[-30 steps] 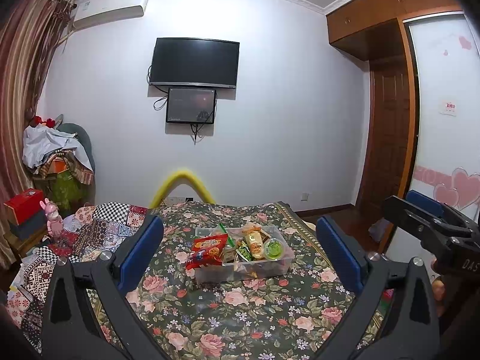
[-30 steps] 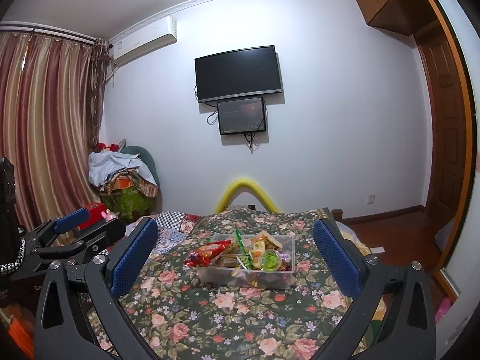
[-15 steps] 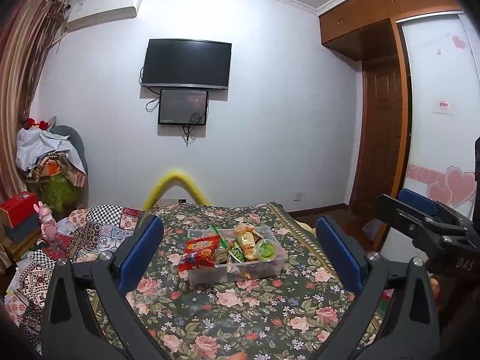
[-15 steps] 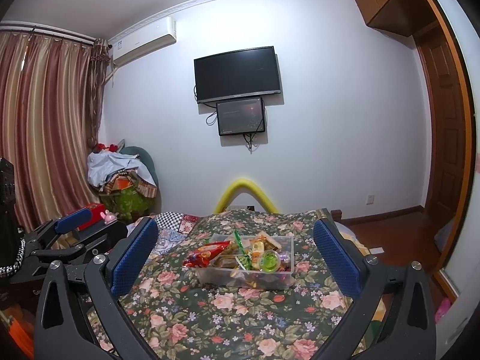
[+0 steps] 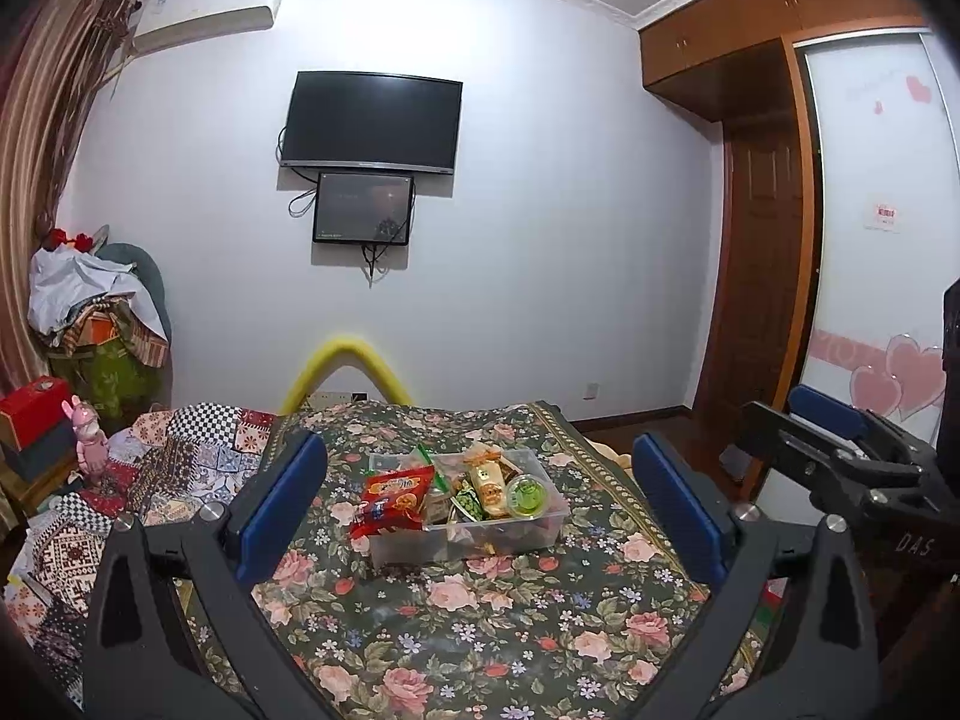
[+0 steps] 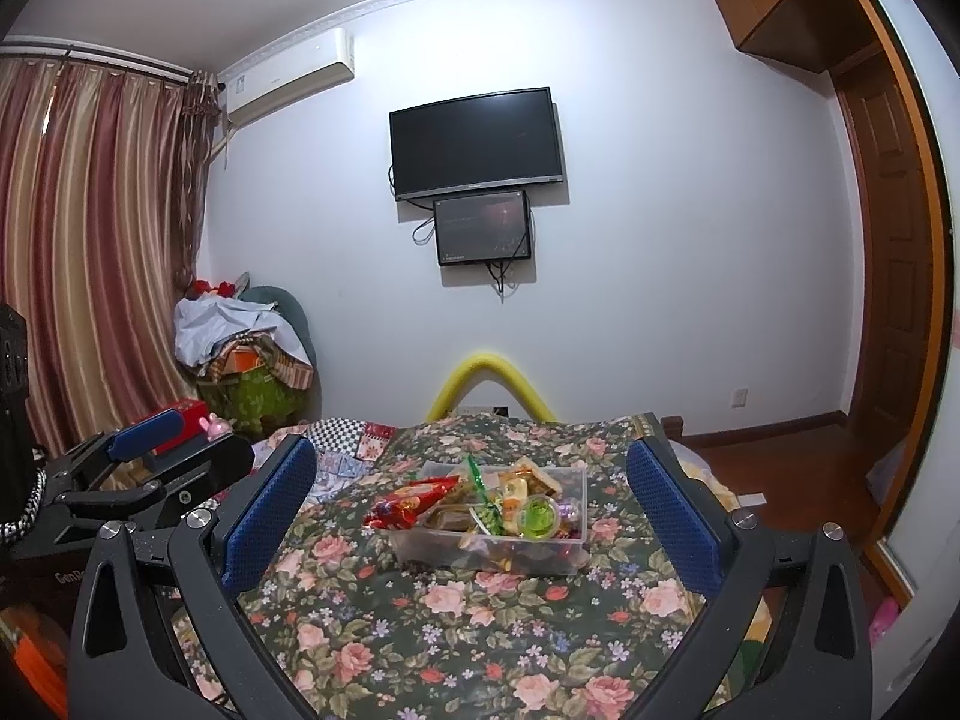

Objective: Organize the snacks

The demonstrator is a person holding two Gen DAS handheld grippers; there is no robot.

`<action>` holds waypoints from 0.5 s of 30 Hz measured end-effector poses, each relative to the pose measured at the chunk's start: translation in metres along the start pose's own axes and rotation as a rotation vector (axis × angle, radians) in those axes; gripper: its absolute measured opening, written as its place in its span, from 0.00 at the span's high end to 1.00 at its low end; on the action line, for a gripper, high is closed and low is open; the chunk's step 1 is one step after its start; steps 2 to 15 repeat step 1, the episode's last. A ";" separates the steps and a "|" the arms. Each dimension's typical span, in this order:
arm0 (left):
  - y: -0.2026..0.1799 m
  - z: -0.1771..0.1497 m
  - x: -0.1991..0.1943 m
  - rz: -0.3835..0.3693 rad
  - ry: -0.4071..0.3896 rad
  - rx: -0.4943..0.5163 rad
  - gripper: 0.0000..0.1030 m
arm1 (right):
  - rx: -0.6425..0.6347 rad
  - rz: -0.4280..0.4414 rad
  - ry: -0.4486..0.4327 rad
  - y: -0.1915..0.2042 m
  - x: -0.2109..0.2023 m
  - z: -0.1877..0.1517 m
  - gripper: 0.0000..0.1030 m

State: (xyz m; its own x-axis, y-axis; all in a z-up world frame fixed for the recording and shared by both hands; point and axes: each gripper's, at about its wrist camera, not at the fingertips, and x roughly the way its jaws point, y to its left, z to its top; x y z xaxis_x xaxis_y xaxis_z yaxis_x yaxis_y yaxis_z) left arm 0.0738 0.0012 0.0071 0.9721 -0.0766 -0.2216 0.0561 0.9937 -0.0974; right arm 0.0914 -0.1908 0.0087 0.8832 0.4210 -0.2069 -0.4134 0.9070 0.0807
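A clear plastic box (image 5: 402, 546) (image 6: 420, 546) full of snacks stands on the flowered cloth (image 5: 480, 630) (image 6: 456, 630). A red snack bag (image 5: 393, 495) (image 6: 408, 501) leans over its left rim, and a green jelly cup (image 5: 528, 493) (image 6: 536, 516) sits at its right. My left gripper (image 5: 480, 501) is open and empty, well short of the box. My right gripper (image 6: 471, 510) is open too, nothing between its blue pads, also back from the box. The right gripper shows at the right edge of the left wrist view, and the left gripper at the left edge of the right wrist view.
A patchwork quilt (image 5: 150, 462) lies left of the flowered cloth. A yellow foam arch (image 5: 348, 369) (image 6: 492, 378) rises behind the cloth. A heap of clothes (image 5: 96, 324) and a red box (image 5: 30, 408) stand far left. A wooden door (image 5: 762, 276) is at the right.
The left wrist view has shifted a little, so the box sits slightly left and higher than a second ago. The right wrist view barely changed. Both grippers stay open.
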 end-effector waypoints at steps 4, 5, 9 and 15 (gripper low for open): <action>0.000 0.000 0.001 -0.003 0.003 -0.002 0.00 | 0.001 0.001 0.001 0.000 0.001 0.000 0.00; 0.000 0.000 0.001 -0.003 0.003 -0.002 0.00 | 0.001 0.001 0.001 0.000 0.001 0.000 0.00; 0.000 0.000 0.001 -0.003 0.003 -0.002 0.00 | 0.001 0.001 0.001 0.000 0.001 0.000 0.00; 0.000 0.000 0.001 -0.003 0.003 -0.002 0.00 | 0.001 0.001 0.001 0.000 0.001 0.000 0.00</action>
